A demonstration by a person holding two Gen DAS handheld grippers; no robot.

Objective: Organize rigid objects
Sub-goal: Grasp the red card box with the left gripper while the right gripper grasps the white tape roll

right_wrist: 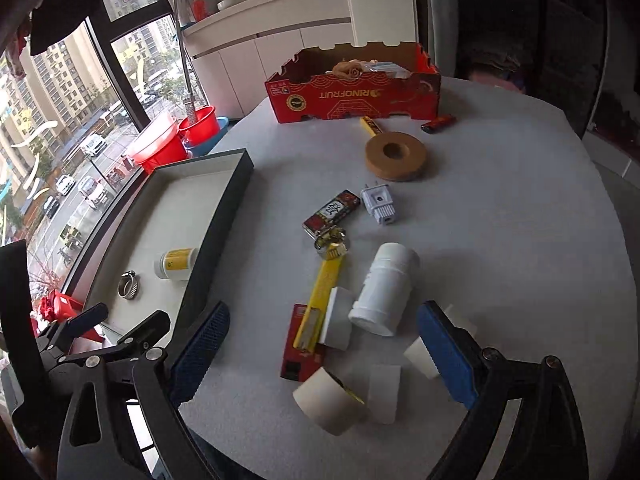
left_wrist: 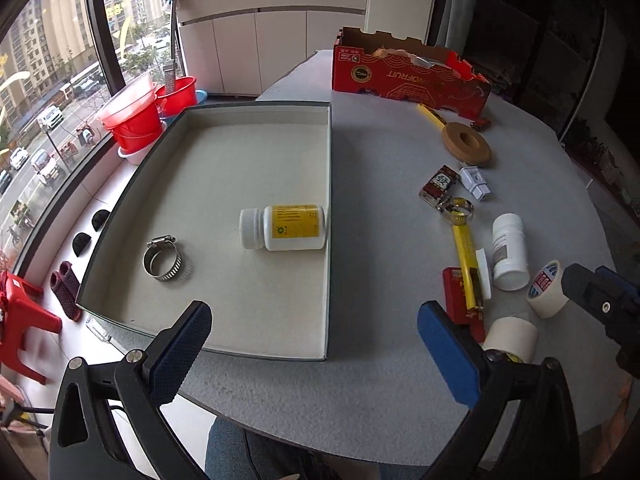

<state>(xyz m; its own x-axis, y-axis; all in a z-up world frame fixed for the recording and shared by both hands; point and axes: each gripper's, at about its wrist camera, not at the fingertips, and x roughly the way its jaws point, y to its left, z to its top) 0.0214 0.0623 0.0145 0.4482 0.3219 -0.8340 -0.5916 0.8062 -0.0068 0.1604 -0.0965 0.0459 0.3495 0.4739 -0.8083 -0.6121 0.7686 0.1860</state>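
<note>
Left to right. Left tongs (left_wrist: 314, 344): jaws spread wide, nothing between them, hovering over the near edge of the worktop (left_wrist: 376, 264). At their 12 o'clock lies the shallow tray (left_wrist: 330, 184), holding a metal hose clamp (left_wrist: 165, 259) at 11 o'clock and a yellow-labelled bottle (left_wrist: 285, 227) on its side, long axis running 9-to-3, base touching the tray's right wall.

Right of the tray, a loose pile waits to be sorted. Right tongs (right_wrist: 324, 350): jaws likewise wide apart and empty, poised over the near end of the pile. Between them and slightly beyond lie a tape roll (right_wrist: 330, 402), a red flat box (right_wrist: 300, 344) and a yellow ruler (right_wrist: 322, 300) whose long axis runs 6-to-12, crossed at its far end by a second hose clamp (right_wrist: 332, 245). A white bottle (right_wrist: 386, 290) lies at 1 o'clock, long axis roughly 7-to-1, cap end nearest; it touches a small white block (right_wrist: 338, 318). Farther, at 12 o'clock: a mahjong-pattern lighter (right_wrist: 332, 212), a plug adapter (right_wrist: 380, 204), a wooden ring (right_wrist: 396, 156) and a red carton (right_wrist: 356, 96).

Judgement: the right tongs are nearer the pile; the tray lies at their 10 o'clock, its raised wall to be cleared. Open worktop at 3 o'clock gives free room.
</note>
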